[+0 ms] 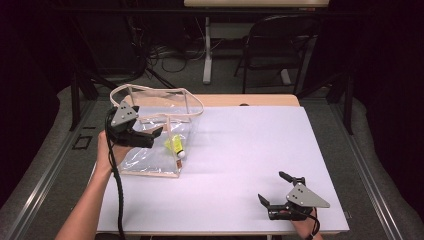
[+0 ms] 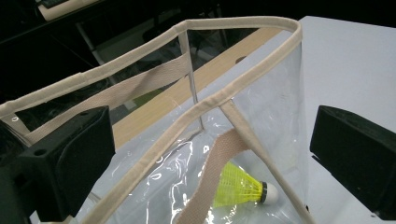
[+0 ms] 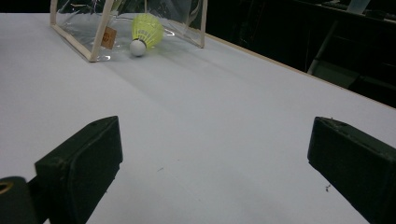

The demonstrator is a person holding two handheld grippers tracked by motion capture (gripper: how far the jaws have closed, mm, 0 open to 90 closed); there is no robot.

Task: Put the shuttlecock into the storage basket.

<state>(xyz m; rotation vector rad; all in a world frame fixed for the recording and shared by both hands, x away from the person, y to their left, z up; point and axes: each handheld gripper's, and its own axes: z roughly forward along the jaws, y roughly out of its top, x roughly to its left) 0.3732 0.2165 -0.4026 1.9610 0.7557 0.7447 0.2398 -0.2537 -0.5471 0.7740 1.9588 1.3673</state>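
One clear bag [image 1: 150,150], one yellow shuttlecock [image 1: 175,147], two tools: left [image 1: 150,136], right [image 1: 274,187]; one folding chair [image 1: 277,47].

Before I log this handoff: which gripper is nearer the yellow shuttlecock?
Left gripper, jaws open over the bag holding the shuttlecock; right gripper sits far across the table.

The right tool [image 3: 212,163] stands with its two black jaws wide apart over the bare white bench [image 3: 210,121], nothing between them. Far ahead at the upper left, a clear bag [image 3: 79,28] with beige trim rests on the bench. A yellow shuttlecock [image 3: 144,31] lies inside it, its white cork end toward the camera.
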